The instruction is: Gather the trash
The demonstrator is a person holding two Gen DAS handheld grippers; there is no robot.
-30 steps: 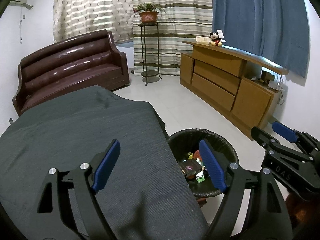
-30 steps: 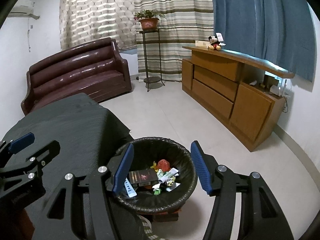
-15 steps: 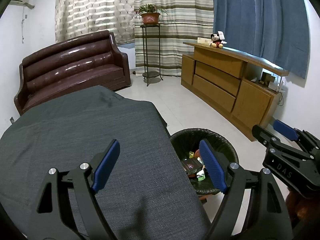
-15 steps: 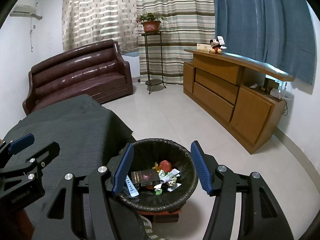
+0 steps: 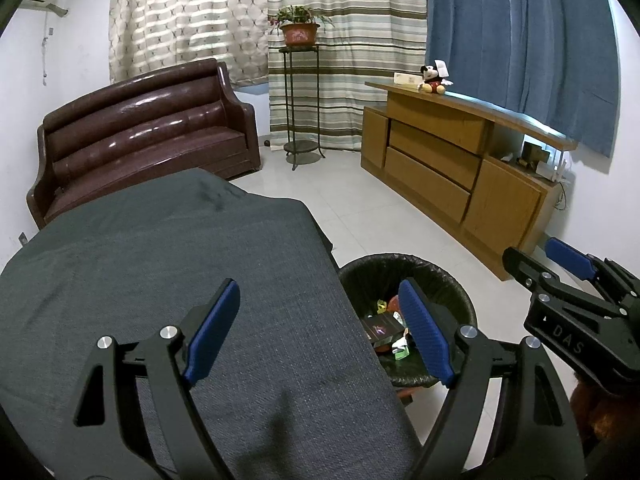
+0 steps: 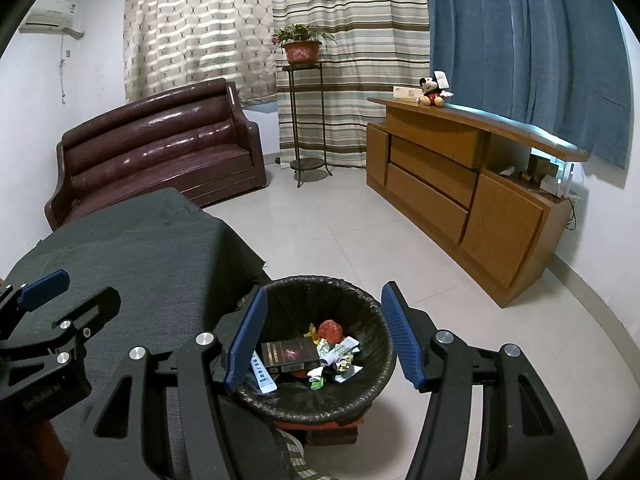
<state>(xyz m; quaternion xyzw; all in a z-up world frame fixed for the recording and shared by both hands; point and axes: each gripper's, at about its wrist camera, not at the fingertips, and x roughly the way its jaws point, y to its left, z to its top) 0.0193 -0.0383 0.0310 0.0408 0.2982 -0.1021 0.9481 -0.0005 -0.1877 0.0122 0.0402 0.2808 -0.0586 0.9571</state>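
Observation:
A black-lined trash bin [image 6: 372,320] stands on the floor beside the table [image 6: 140,256]. It holds a dark booklet [image 6: 290,354], a red wad [image 6: 330,330], crumpled paper scraps [image 6: 338,354] and a white-blue strip [image 6: 262,374]. My right gripper [image 6: 322,336] is open and empty, hovering above the bin. My left gripper [image 5: 320,328] is open and empty above the grey-clothed table [image 5: 160,264], with the bin [image 5: 448,284] to its right. The right gripper also shows in the left wrist view [image 5: 560,264].
A brown leather sofa [image 5: 144,140] stands behind the table. A metal plant stand [image 5: 300,100] stands by the curtains. A long wooden cabinet [image 5: 452,168] with a plush toy [image 5: 434,80] runs along the right wall. White tiled floor [image 6: 360,232] lies between them.
Both grippers have drawn back and risen slightly, so the bin appears a little lower and farther. Both stay open and empty.

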